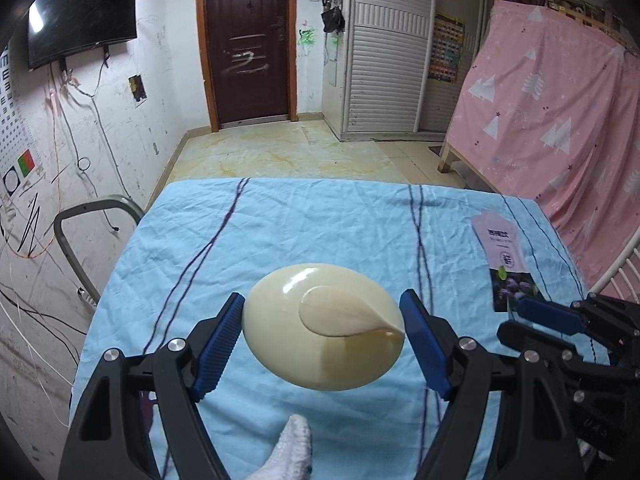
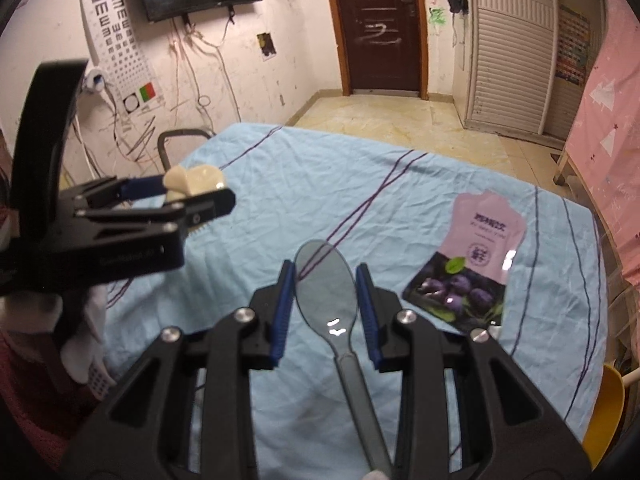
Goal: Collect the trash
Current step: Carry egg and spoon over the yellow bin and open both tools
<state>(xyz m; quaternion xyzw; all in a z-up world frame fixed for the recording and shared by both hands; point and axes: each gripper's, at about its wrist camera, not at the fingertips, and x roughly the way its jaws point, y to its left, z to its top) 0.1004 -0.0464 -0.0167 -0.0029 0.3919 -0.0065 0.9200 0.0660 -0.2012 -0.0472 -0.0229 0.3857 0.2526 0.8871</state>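
Blue striped cloth [image 1: 320, 220] covers the table in a room with a dark door.

Left wrist view: the left gripper [image 1: 324, 340] stands wide, both pads pressed on the flanks of a cream oval lid [image 1: 320, 328], which hangs above the cloth. Keep that squeeze steady; the glossy curve could slip.

Right wrist view: the right gripper [image 2: 326, 312] is nearly closed around a grey plastic spoon [image 2: 326, 284]; whether the pads bite cannot be told. Confirm contact before carrying. A pink pouch [image 2: 476, 256] lies on the cloth, right of the spoon, not yet collected.
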